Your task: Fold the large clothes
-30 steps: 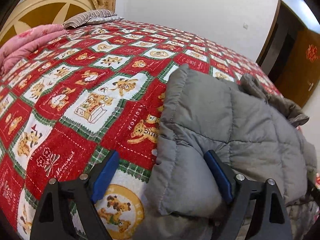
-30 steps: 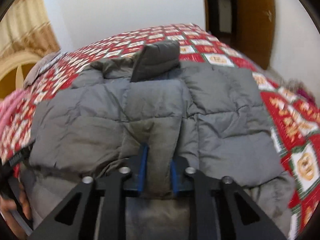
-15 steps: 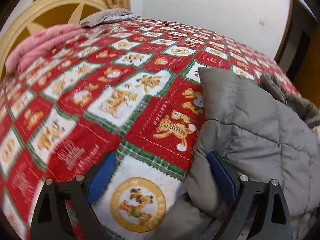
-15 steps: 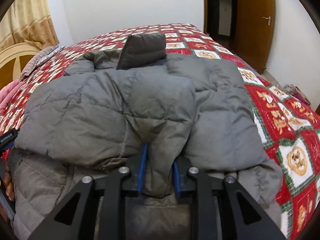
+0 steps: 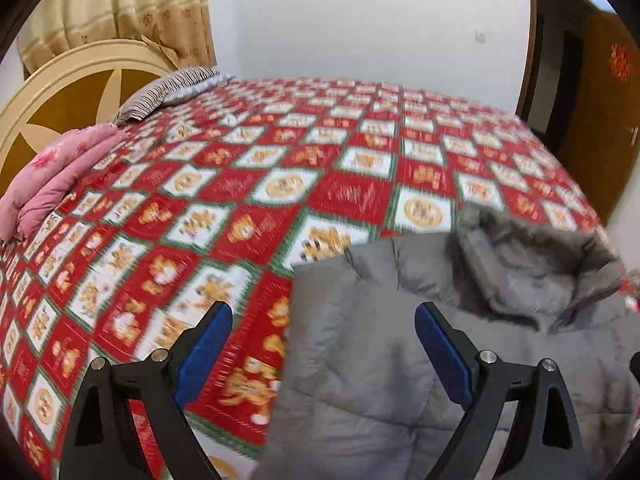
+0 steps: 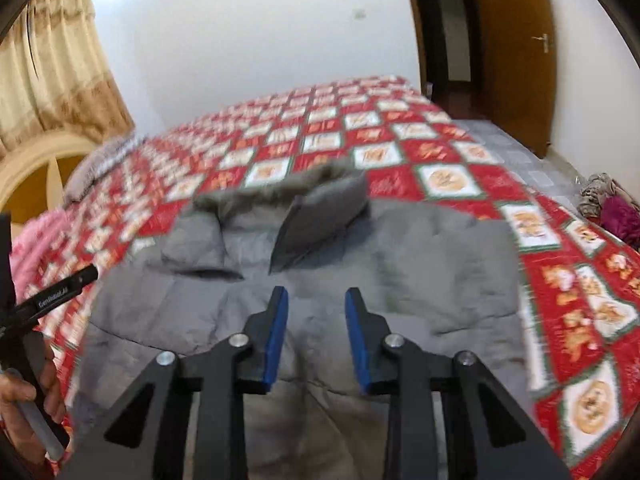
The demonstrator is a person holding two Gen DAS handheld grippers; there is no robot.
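Seen from the left wrist, the left gripper (image 5: 322, 340) has lifted and swung away from the hem it was straddling a second ago; the puffy grey quilted down jacket (image 5: 400, 360) now sits lower and further right, its fur-trimmed hood (image 5: 532, 256) in sight. The blue-padded fingers (image 5: 204, 344) are spread wide, holding nothing, one over the red teddy-bear patchwork bedspread (image 5: 248, 184), the other over the jacket's edge. The tool hovers above the bed, tilted forward and aimed toward the far wall. Motion blur suggests it is mid-swing.

From the right wrist, the bigger change: the right gripper (image 6: 316, 336), which half a second ago pinched a sleeve fold, has let go. Its blue fingers (image 6: 276, 332) stand parted with only flat jacket (image 6: 420, 264) visible between them. The folded sleeve lies across the jacket's body, so I judge this fold placed and both tools free for the next one. The gripper hangs above the jacket's near part, angled down toward the collar. The left tool's black bar (image 6: 52, 296) shows at the left edge.
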